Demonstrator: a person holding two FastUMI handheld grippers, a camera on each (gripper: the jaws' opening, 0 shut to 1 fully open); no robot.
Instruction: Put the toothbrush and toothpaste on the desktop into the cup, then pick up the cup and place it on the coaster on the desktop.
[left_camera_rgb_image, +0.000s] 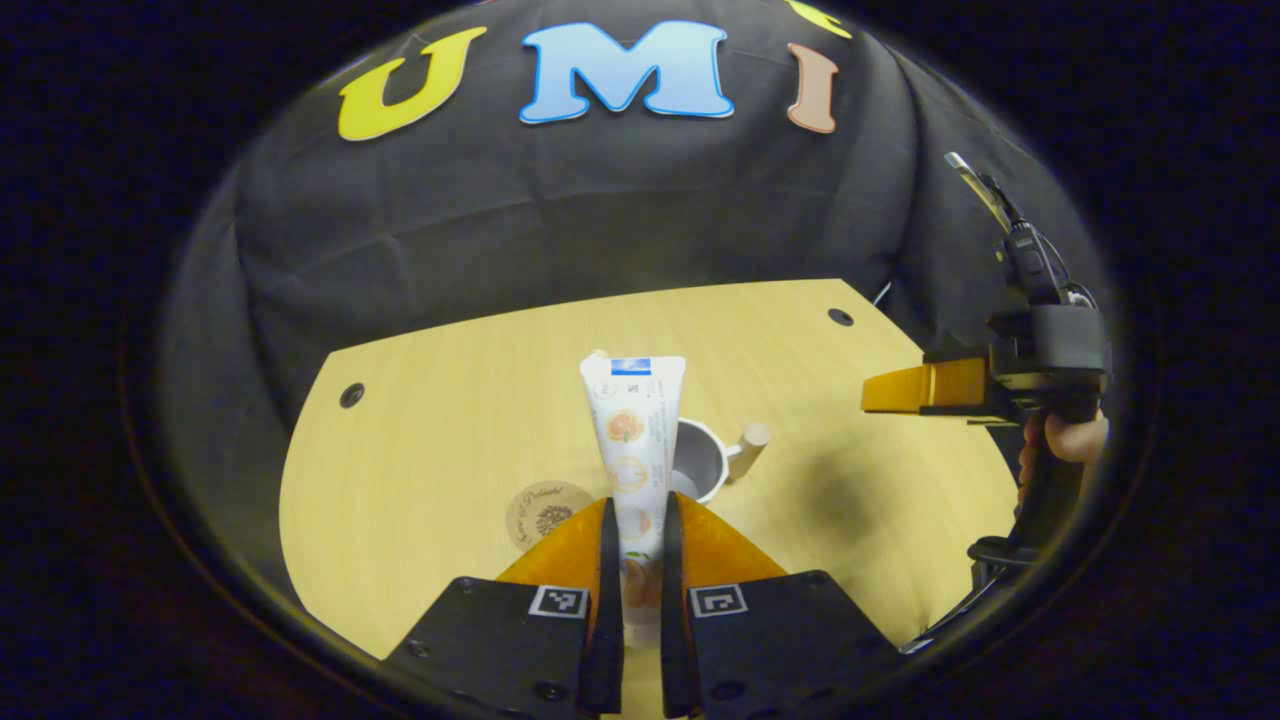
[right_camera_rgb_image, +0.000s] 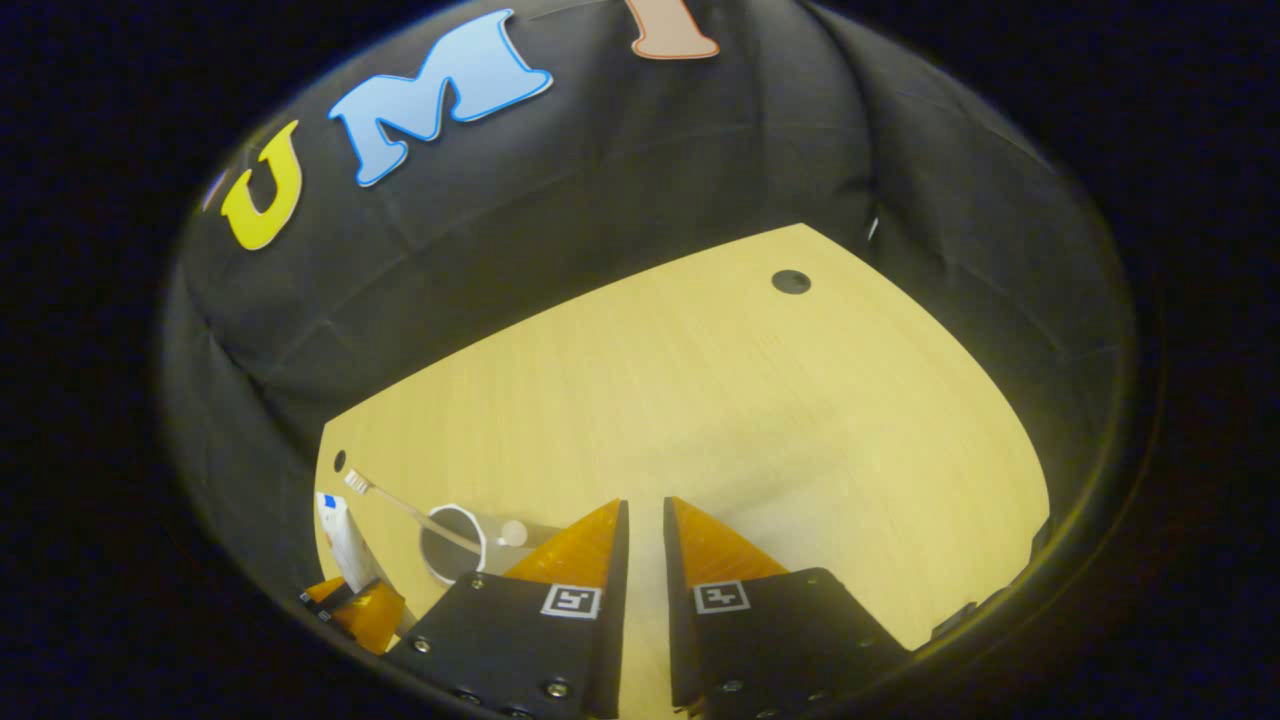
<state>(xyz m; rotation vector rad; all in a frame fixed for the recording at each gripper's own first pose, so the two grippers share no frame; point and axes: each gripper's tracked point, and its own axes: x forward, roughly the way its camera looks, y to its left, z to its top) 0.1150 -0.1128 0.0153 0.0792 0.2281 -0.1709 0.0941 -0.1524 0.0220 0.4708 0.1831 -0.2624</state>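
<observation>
My left gripper (left_camera_rgb_image: 640, 502) is shut on a white toothpaste tube (left_camera_rgb_image: 634, 430), which stands upright between its fingers above the desktop. Just behind the tube sits the white cup (left_camera_rgb_image: 703, 462) with a wooden handle (left_camera_rgb_image: 750, 447). A round brown coaster (left_camera_rgb_image: 540, 512) lies to the cup's left, partly behind my finger. In the right gripper view the toothbrush (right_camera_rgb_image: 400, 505) leans in the cup (right_camera_rgb_image: 447, 545), bristles up, with the toothpaste tube (right_camera_rgb_image: 343, 545) beside it. My right gripper (right_camera_rgb_image: 646, 505) hovers shut over bare wood, holding nothing.
The light wooden desktop (left_camera_rgb_image: 450, 400) has dark round holes near its far corners (left_camera_rgb_image: 352, 394) (right_camera_rgb_image: 790, 282). In the left gripper view the right gripper (left_camera_rgb_image: 900, 390) and the hand (left_camera_rgb_image: 1070, 440) holding it hang over the table's right side.
</observation>
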